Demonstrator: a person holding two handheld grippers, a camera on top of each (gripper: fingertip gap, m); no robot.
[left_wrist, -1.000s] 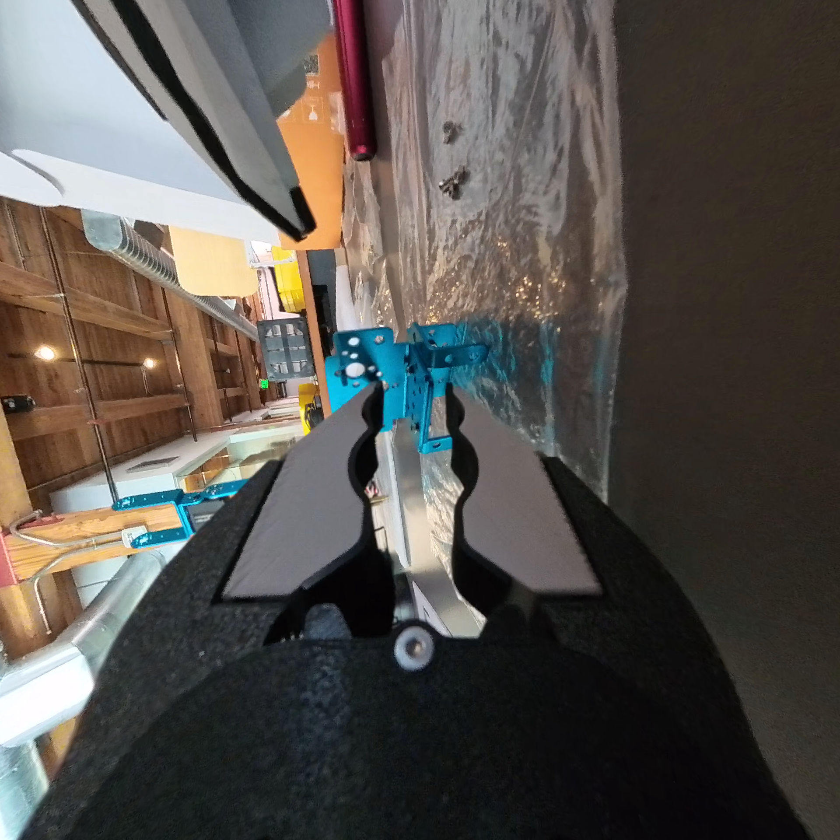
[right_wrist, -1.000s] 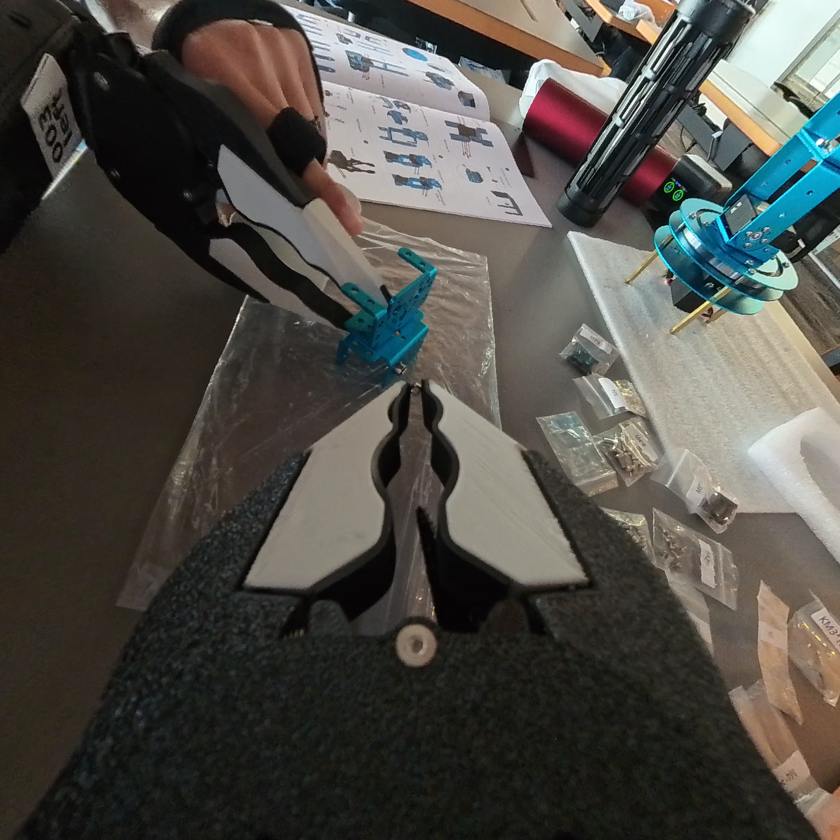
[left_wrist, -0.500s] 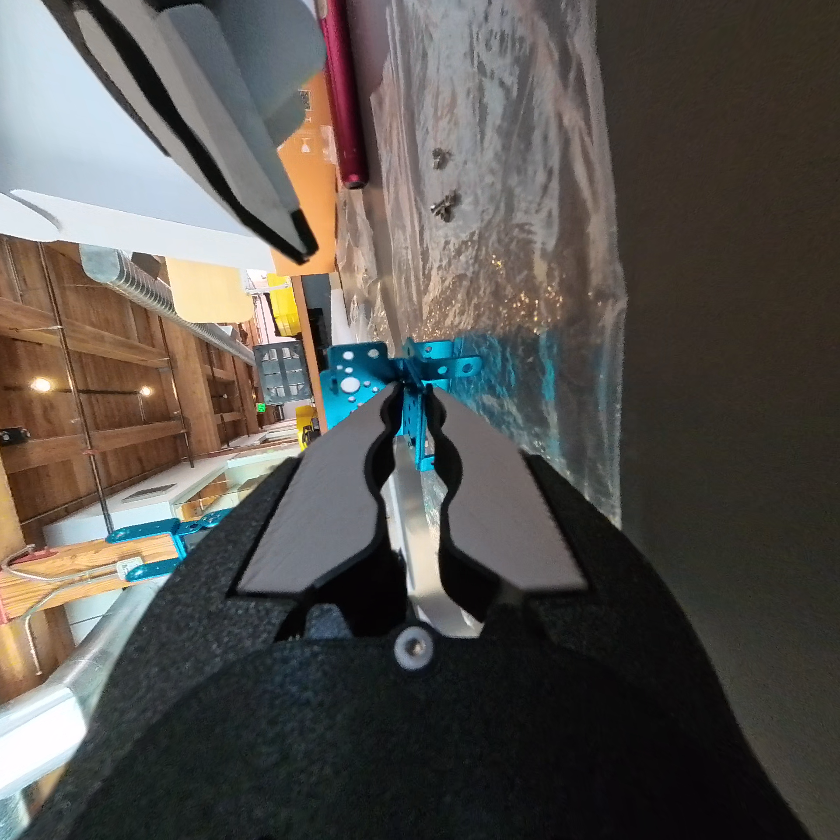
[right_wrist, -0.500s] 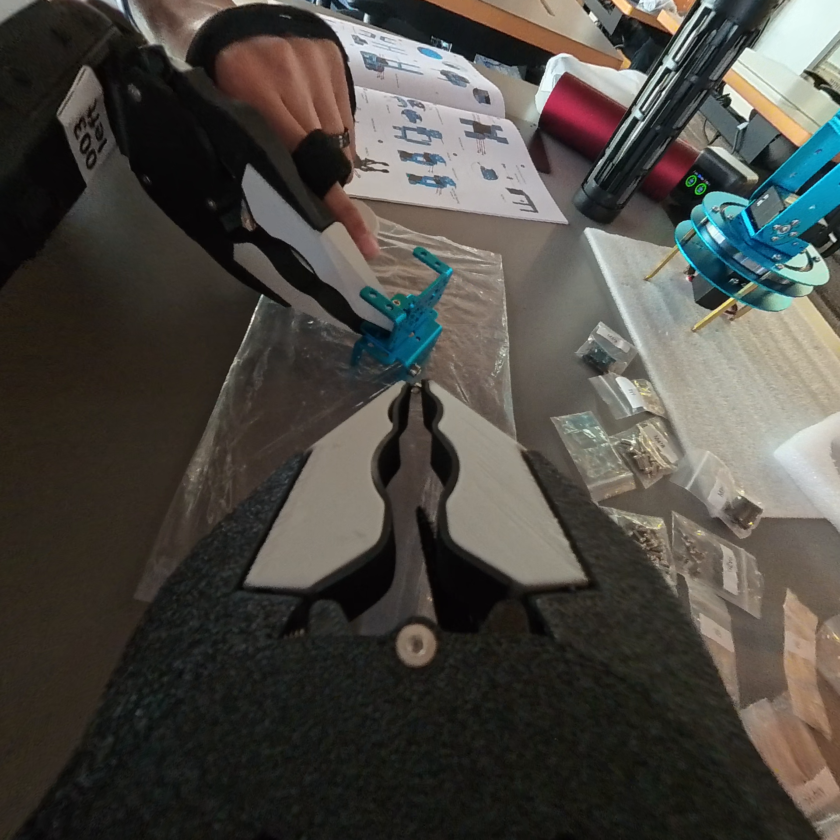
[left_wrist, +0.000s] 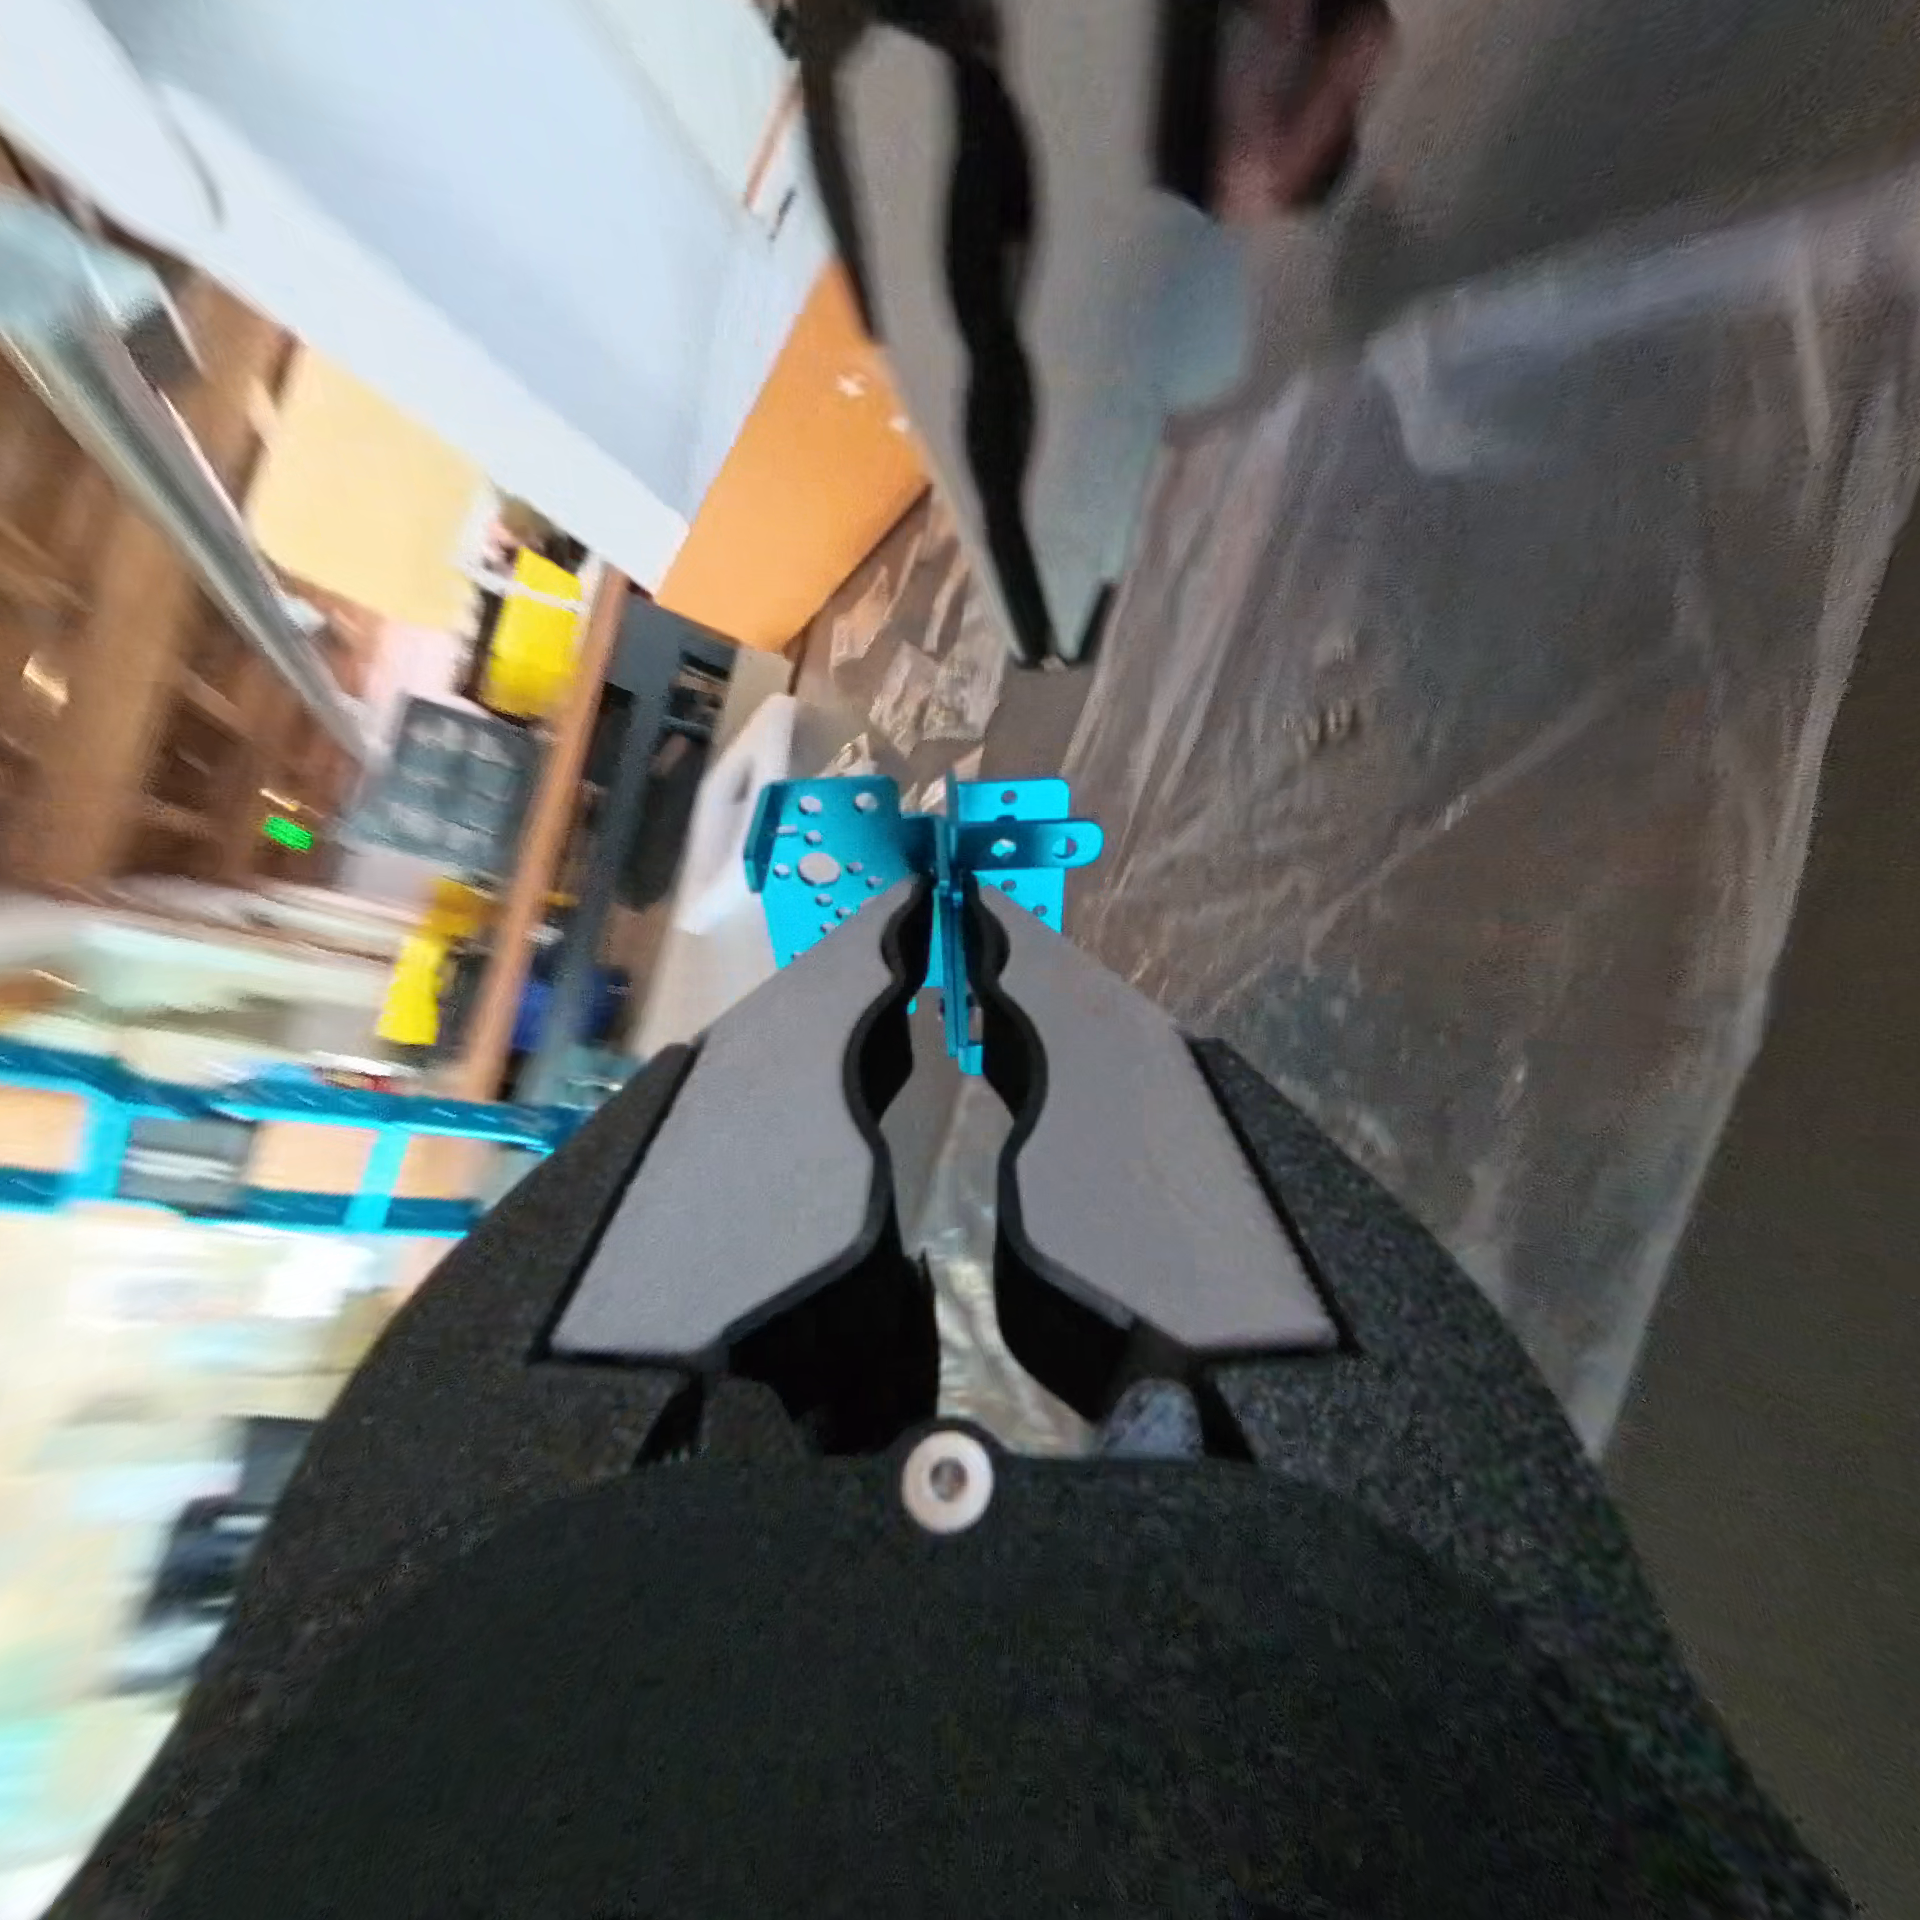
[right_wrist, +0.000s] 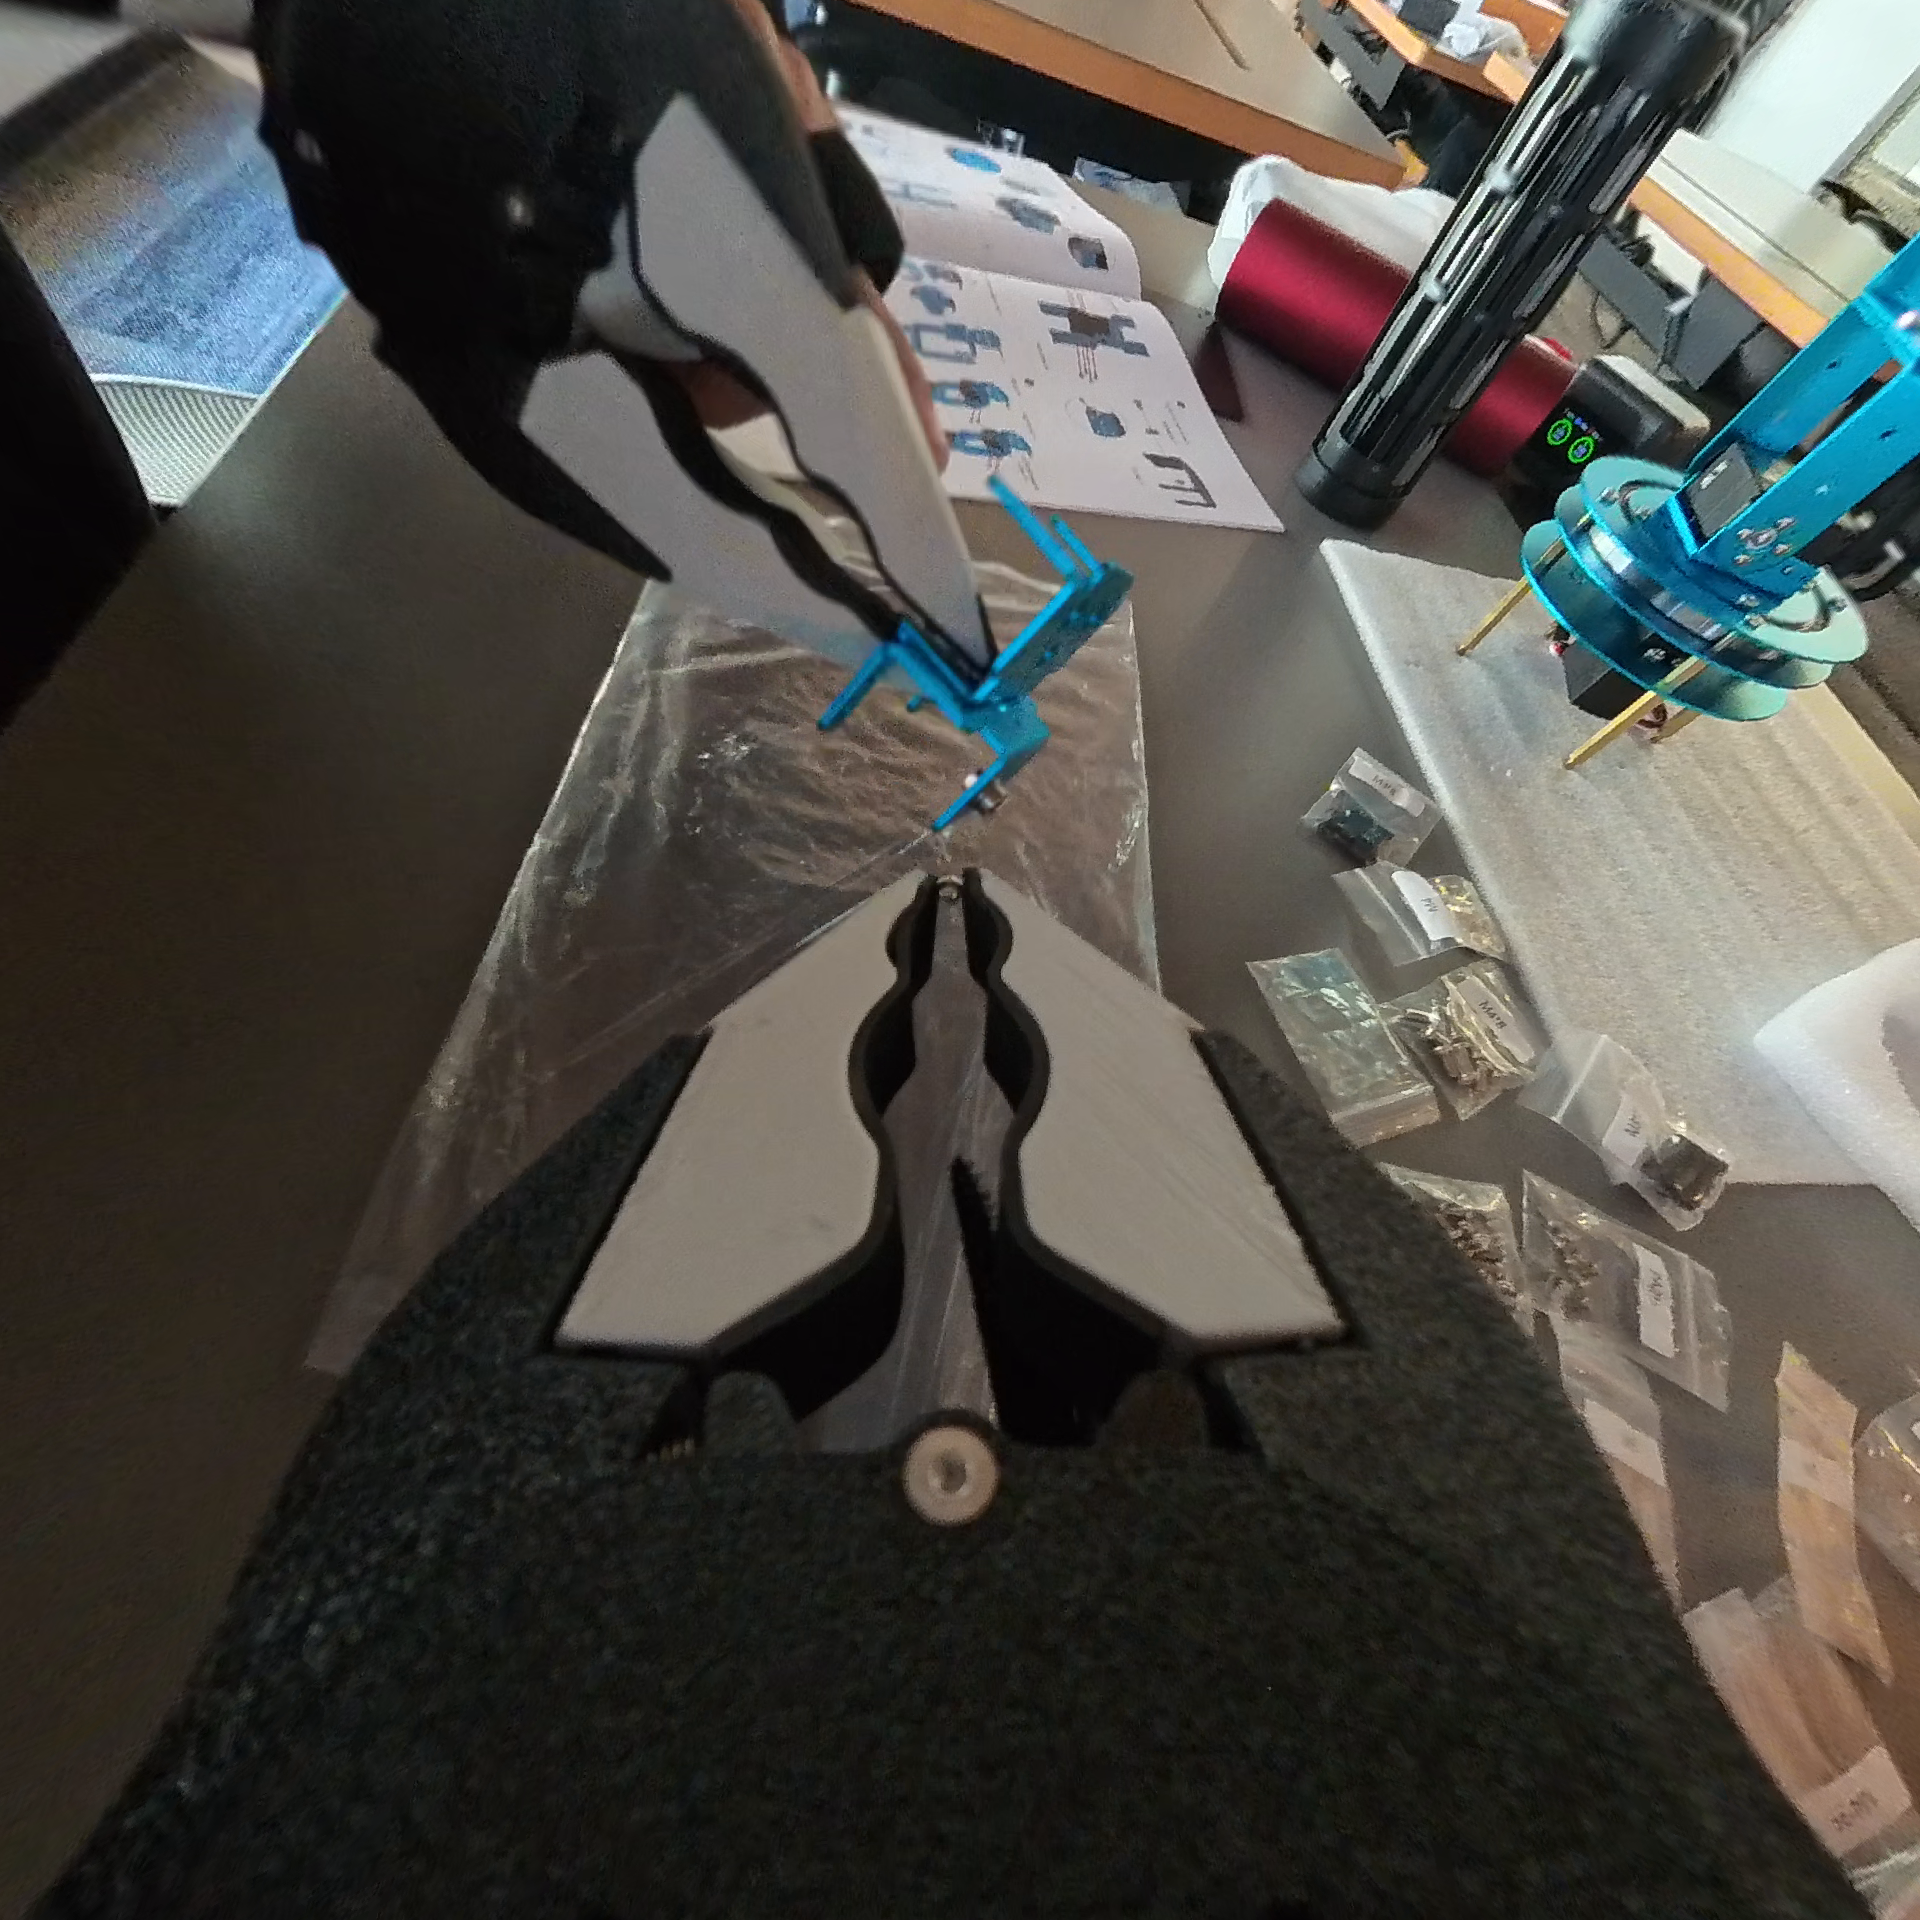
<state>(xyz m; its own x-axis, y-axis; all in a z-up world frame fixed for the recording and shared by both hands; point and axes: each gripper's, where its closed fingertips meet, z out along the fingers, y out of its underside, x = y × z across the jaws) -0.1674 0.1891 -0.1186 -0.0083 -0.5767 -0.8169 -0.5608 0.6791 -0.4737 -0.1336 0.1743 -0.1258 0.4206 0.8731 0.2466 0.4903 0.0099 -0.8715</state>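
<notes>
Above a clear plastic sheet (right_wrist: 727, 831) on the dark table (right_wrist: 260, 727): left gripper (left_wrist: 940, 883), fingers pinching a blue perforated metal bracket assembly (left_wrist: 914, 862), held off the sheet. Right gripper (right_wrist: 951, 883), fingers pressed nearly together on a small silvery screw-like piece (right_wrist: 948, 886), just beside the bracket's lower tab. Nearby: bagged hardware (right_wrist: 1455, 1039), open illustrated booklet (right_wrist: 1091, 416), white foam pad (right_wrist: 1558, 810)

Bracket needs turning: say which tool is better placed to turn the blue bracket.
Left, likely: the left tool is shut on the blue bracket; the right tool hangs apart from it.
</notes>
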